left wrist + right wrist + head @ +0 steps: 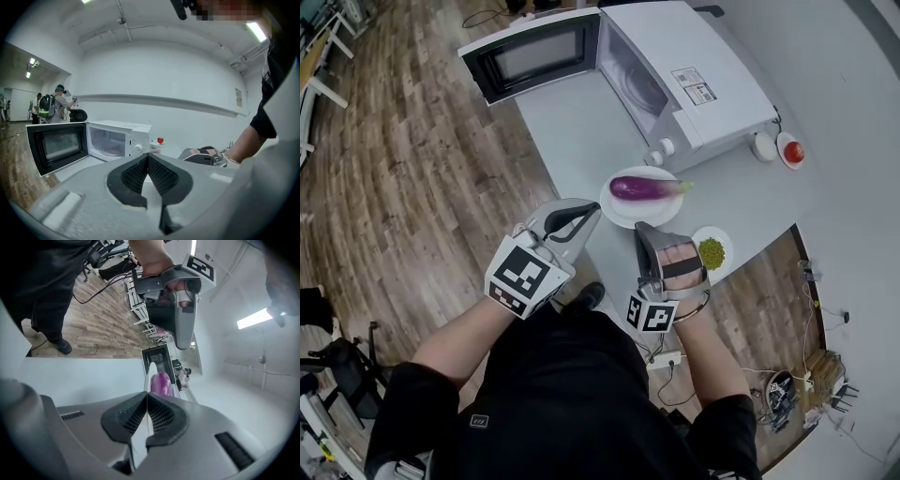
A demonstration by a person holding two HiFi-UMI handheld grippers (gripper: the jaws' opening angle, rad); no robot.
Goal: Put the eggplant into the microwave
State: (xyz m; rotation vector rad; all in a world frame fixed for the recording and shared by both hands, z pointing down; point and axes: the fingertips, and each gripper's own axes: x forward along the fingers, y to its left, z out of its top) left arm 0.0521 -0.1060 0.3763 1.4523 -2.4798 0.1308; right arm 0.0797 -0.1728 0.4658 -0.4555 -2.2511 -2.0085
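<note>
A purple eggplant [643, 188] lies on a white plate [619, 211] on the grey table, in front of the white microwave [694, 80]. The microwave's door [530, 58] stands swung wide, and the cavity [108, 142] shows a glass turntable. My left gripper [592, 212] hovers just left of the plate, shut and holding nothing. My right gripper [642, 228] is at the plate's near rim, also shut and holding nothing. In the right gripper view the eggplant [162, 382] shows just past the closed tips [147, 395]. In the left gripper view, the left gripper [148, 157] points toward the microwave.
A small dish of green bits [712, 252] sits right of my right gripper. A red tomato on a saucer [793, 151] and a white cup [763, 145] stand beside the microwave. The table's curved edge [558, 173] drops to wood floor on the left. People stand far off [56, 105].
</note>
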